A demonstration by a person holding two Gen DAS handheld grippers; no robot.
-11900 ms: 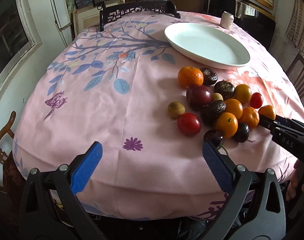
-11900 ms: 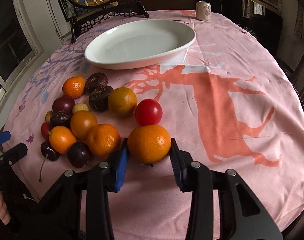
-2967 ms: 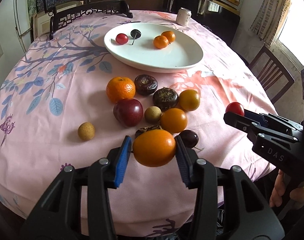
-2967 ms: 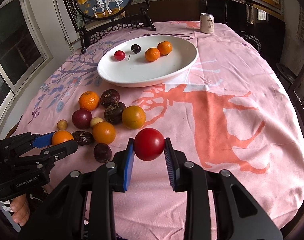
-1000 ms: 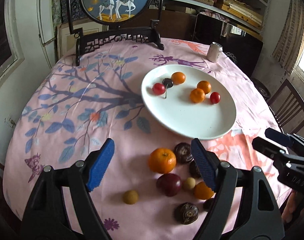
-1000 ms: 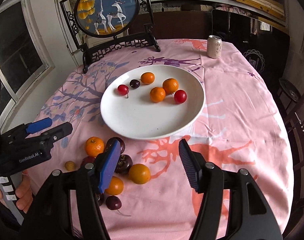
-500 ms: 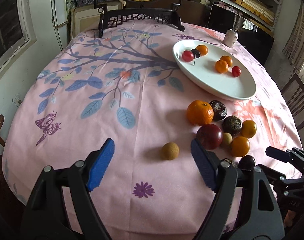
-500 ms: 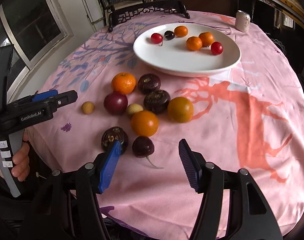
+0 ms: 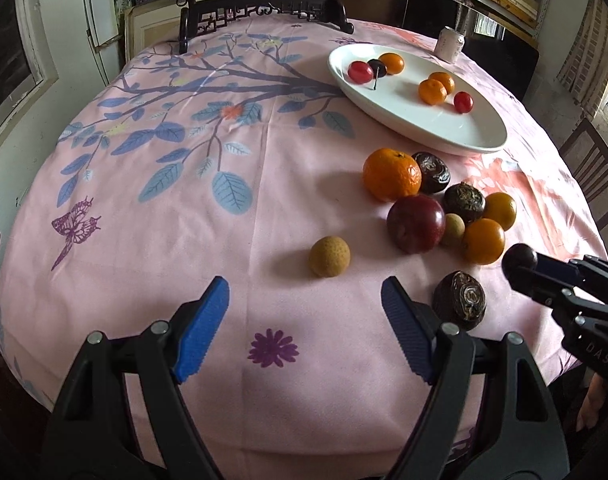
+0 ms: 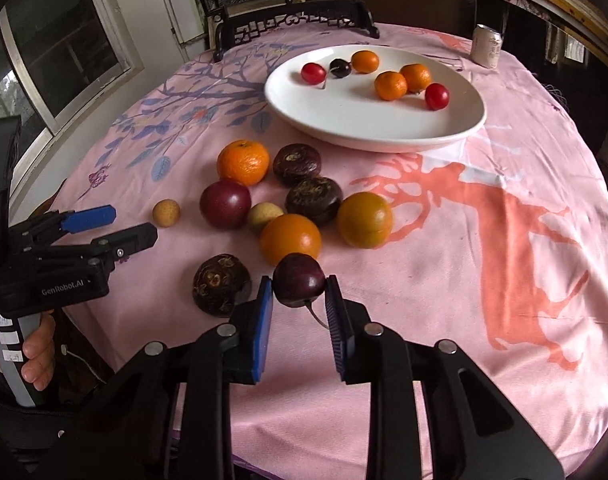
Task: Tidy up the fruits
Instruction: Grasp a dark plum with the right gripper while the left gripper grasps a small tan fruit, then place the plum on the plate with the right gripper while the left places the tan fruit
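My right gripper [image 10: 298,312] is shut on a dark cherry [image 10: 299,285] with its stem hanging down, just in front of the fruit cluster; it also shows in the left wrist view [image 9: 520,259]. My left gripper [image 9: 304,320] is open and empty, low over the cloth, with a small tan longan [image 9: 329,257] just beyond its fingers. Loose fruit lies on the pink tablecloth: a mandarin [image 10: 243,162], a dark red plum [image 10: 225,203], brown wrinkled fruits [image 10: 313,199], oranges [image 10: 290,239]. The white plate [image 10: 384,136] holds several small fruits.
A drink can [image 10: 487,51] stands behind the plate. A dark carved stand [image 10: 296,20] with a round picture stands at the table's far edge. A wrinkled brown fruit [image 9: 459,301] lies by my left gripper's right finger. The table's front edge is close below both grippers.
My right gripper has closed on the dark cherry, which lay between its open fingers half a second ago. My left gripper has moved closer to the longan and stays open.
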